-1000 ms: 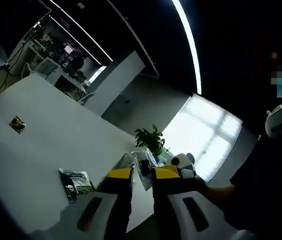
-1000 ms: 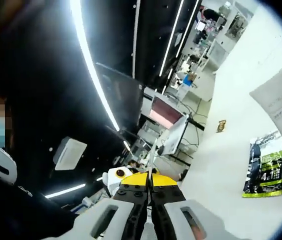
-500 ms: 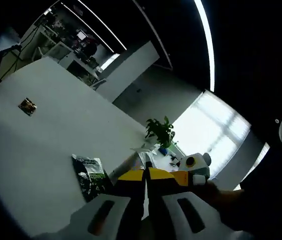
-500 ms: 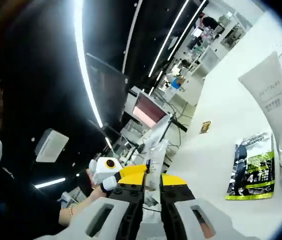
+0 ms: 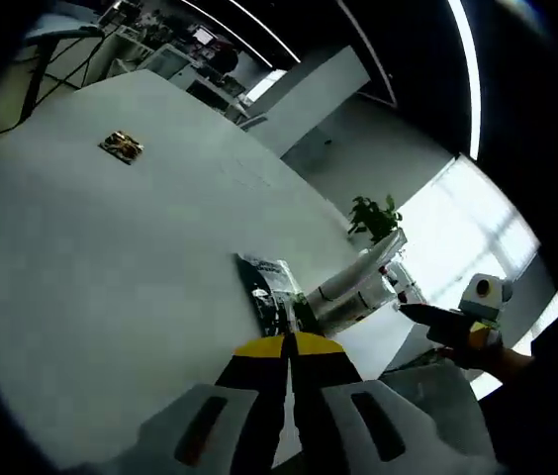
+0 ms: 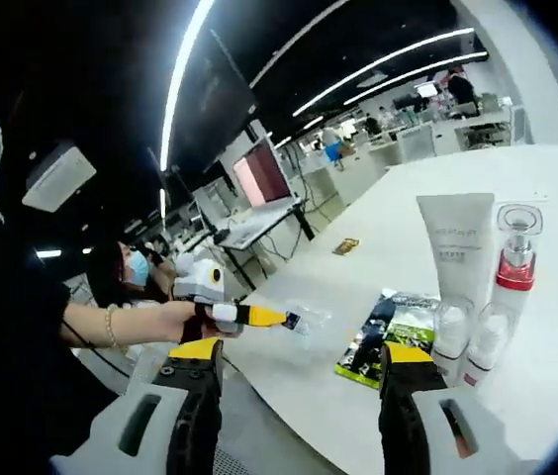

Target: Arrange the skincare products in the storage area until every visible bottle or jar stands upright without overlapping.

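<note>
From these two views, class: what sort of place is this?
Probably an open-plan office or lab: a long white table, rows of desks with a monitor, ceiling strip lights, and a potted plant by bright windows.

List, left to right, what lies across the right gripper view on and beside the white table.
The left gripper held in a person's hand → small gold packet → green and black sachet → white tube standing cap-down → clear bottle with a red collar.
</note>
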